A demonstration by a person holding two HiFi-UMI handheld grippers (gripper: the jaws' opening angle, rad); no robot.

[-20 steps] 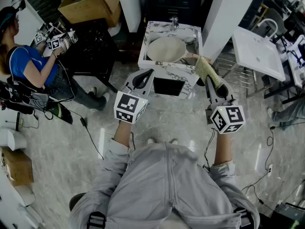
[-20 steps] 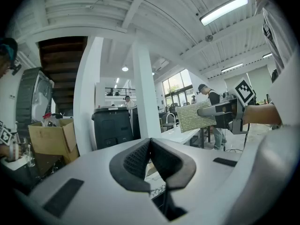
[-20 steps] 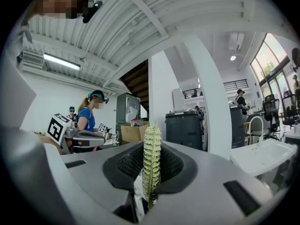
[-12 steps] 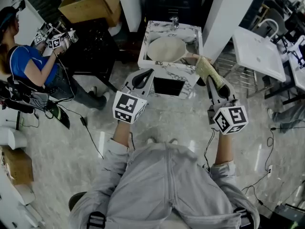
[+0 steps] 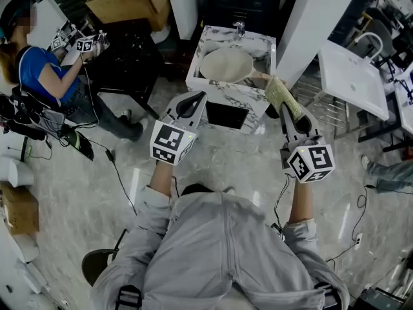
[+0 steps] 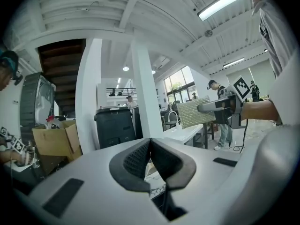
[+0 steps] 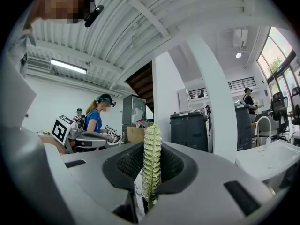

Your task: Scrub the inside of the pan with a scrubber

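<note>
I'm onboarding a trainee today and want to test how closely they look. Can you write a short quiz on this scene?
1. True or false: the scrubber is touching the pan in the sink.
2. Which holds the scrubber? A. left tongs B. right tongs C. neither
3. Fill in: the left tongs are ____ and hold nothing.
Key: 1 false; 2 B; 3 shut.
</note>
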